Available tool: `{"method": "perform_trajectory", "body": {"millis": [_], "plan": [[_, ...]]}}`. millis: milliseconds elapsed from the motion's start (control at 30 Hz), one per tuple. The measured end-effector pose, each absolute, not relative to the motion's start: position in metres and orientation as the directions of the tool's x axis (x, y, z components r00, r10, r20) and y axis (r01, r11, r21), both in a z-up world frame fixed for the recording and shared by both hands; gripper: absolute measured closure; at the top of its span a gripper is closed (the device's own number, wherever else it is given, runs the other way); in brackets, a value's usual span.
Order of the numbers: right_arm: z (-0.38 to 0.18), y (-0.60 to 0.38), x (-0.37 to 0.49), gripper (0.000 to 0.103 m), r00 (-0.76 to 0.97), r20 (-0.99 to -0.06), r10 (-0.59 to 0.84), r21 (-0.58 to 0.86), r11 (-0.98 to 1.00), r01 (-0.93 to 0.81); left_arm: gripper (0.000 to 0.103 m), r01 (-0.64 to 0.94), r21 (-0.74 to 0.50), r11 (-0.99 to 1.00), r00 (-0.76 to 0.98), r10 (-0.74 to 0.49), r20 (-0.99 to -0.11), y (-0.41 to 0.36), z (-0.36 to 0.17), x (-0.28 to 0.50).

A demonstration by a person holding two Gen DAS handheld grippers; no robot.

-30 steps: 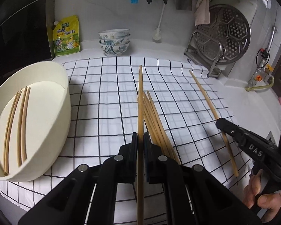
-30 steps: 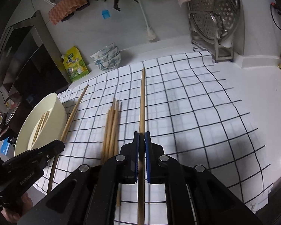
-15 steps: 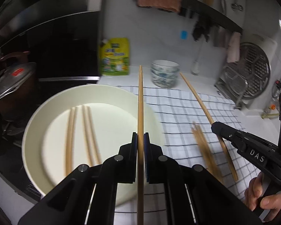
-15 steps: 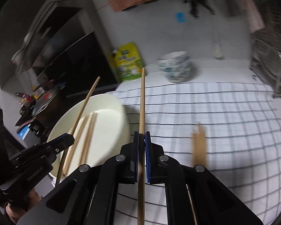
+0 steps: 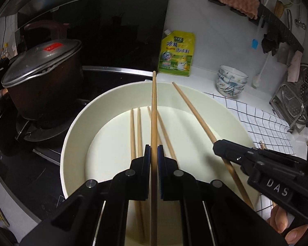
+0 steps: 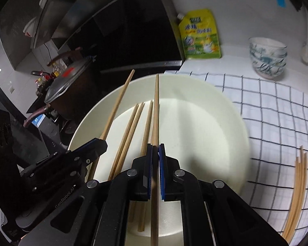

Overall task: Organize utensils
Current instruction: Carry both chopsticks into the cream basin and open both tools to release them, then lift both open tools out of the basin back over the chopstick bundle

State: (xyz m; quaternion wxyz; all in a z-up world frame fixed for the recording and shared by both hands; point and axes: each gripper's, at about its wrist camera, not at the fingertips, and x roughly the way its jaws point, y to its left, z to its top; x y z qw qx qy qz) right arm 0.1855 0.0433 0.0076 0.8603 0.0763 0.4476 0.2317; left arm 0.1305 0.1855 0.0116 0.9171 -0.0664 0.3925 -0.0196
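- Here, the left gripper (image 5: 154,153) is clamping one chopstick (image 5: 154,106), its long axis running straight ahead over the cream bowl (image 5: 76,127).
- The right gripper (image 6: 155,153) is pinching another chopstick (image 6: 156,106) likewise, pointing forward.
- Only the right wrist view is showing the loose chopsticks (image 6: 297,194) lying on the checked cloth (image 6: 277,112).

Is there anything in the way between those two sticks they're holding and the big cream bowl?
Nothing visible. Each tool, left and right, grips one chopstick above the open cream bowl. Only three loose chopsticks lie flat inside it, with bare floor beside them.
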Motion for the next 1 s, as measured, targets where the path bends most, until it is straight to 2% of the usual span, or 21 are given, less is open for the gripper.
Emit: {"method": "perform_trajectory", "body": {"millis": [267, 300, 367, 433, 1000], "plan": [[-0.008, 0.05, 0.193, 0.096, 0.459, -0.768, 0.446, 0.331, 0.891, -0.312, 0.094, -0.047, -0.143, 0.989, 0.649, -0.079, -0.757, 0.195, -0.005, 0.138], [-0.008, 0.049, 0.192, 0.091, 0.455, -0.77, 0.448, 0.334, 0.89, -0.311, 0.091, -0.053, -0.144, 0.988, 0.648, -0.076, -0.758, 0.195, -0.005, 0.138], [-0.007, 0.046, 0.189, 0.081, 0.455, -0.767, 0.452, 0.343, 0.888, -0.306, 0.065, -0.064, -0.15, 0.987, 0.653, -0.072, -0.754, 0.198, -0.004, 0.135], [-0.004, 0.043, 0.185, 0.081, 0.473, -0.762, 0.443, 0.332, 0.893, -0.302, 0.052, -0.081, -0.146, 0.986, 0.669, -0.055, -0.741, 0.2, -0.001, 0.13], [0.018, 0.02, 0.137, 0.081, 0.543, -0.723, 0.428, 0.303, 0.902, -0.308, 0.043, -0.104, -0.141, 0.985, 0.688, -0.031, -0.725, 0.191, 0.014, 0.089]]}}
